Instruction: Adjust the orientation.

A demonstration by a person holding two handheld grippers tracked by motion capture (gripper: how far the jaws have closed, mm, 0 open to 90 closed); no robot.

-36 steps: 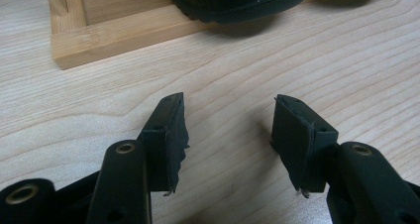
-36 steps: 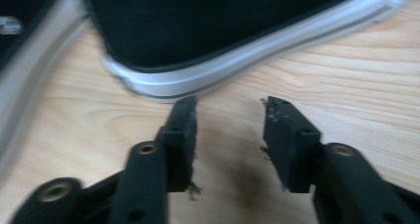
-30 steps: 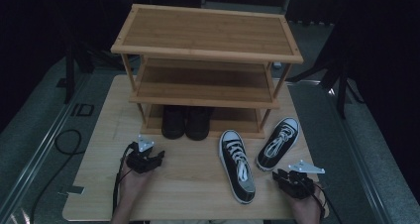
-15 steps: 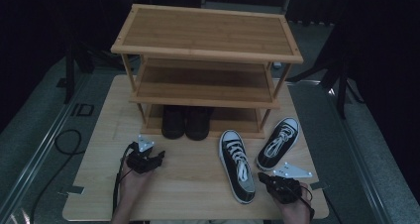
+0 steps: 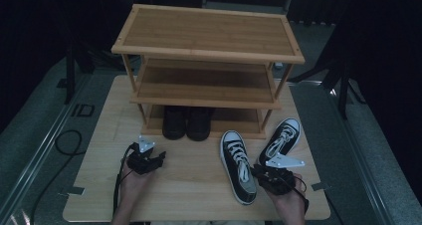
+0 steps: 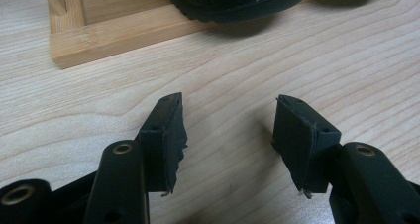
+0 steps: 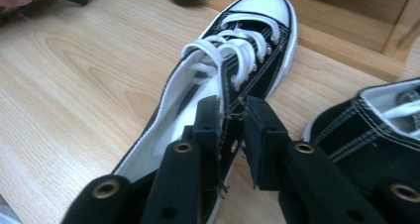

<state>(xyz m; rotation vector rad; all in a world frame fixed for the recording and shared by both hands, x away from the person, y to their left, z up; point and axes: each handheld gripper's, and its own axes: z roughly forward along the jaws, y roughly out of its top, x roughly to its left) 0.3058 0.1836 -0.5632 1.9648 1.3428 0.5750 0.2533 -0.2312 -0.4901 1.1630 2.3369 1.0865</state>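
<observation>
Black fingers of the right gripper (image 7: 230, 120) pinch the sneaker (image 7: 223, 75) collar; left gripper (image 6: 228, 130) fingers apart.

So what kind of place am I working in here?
Probably a staged test bench, not a home: a bamboo three-tier shoe rack stands on a light wooden tabletop, with black-and-white canvas sneakers beside it, dark surroundings and a cable on the grey floor.

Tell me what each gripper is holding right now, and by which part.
The right gripper pinches the nearer sneaker by its side wall near the heel opening. The left gripper is open over bare table, holding nothing.
</observation>
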